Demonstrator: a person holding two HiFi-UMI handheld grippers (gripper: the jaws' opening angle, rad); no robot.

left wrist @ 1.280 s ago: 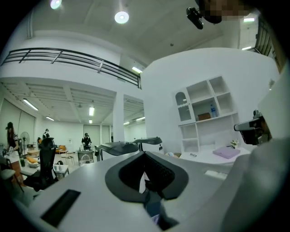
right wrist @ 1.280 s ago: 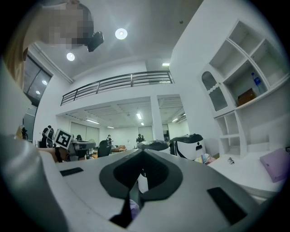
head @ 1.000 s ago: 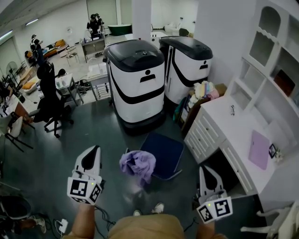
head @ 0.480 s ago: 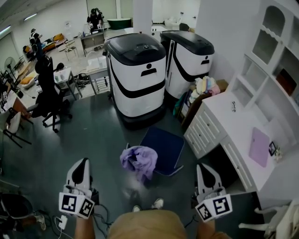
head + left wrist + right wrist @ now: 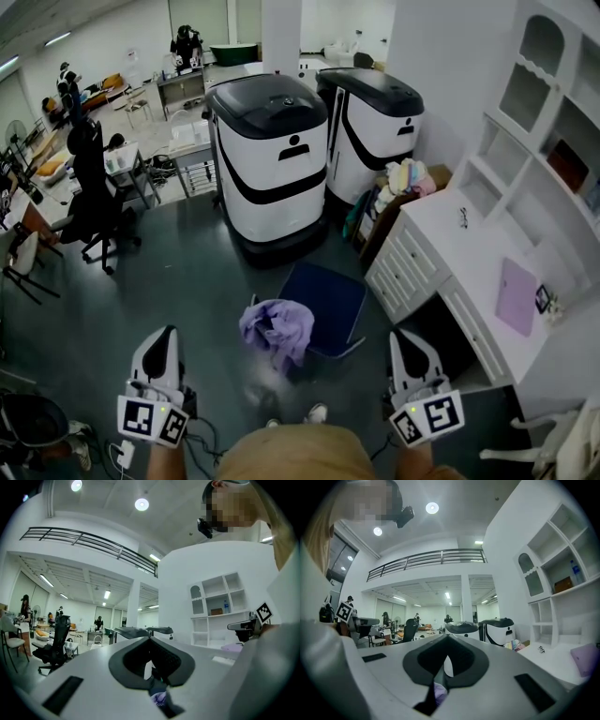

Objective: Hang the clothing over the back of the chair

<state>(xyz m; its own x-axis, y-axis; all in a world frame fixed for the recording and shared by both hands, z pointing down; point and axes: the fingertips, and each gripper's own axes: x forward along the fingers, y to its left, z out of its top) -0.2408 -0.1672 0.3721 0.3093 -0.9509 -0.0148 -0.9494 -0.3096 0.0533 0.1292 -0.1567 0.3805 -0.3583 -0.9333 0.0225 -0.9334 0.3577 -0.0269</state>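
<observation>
A lilac garment (image 5: 277, 328) lies bunched over the near back edge of a chair with a dark blue seat (image 5: 326, 295), in the middle of the head view. My left gripper (image 5: 161, 339) hangs low at the left, short of the chair, shut and empty. My right gripper (image 5: 406, 341) is low at the right beside the chair, jaws also together with nothing in them. A scrap of the lilac garment (image 5: 160, 698) shows under the closed jaws in the left gripper view, and the lilac garment (image 5: 439, 692) shows the same way in the right gripper view.
Two tall white-and-black machines (image 5: 270, 159) (image 5: 375, 117) stand behind the chair. A white desk with drawers (image 5: 441, 267) and shelves runs along the right, with a box of clothes (image 5: 405, 180) at its far end. A black office chair (image 5: 92, 197) and people are at the far left.
My left gripper has pulled back toward me and leftward, away from the garment. The right gripper has barely shifted. The garment stays on the chair back.
</observation>
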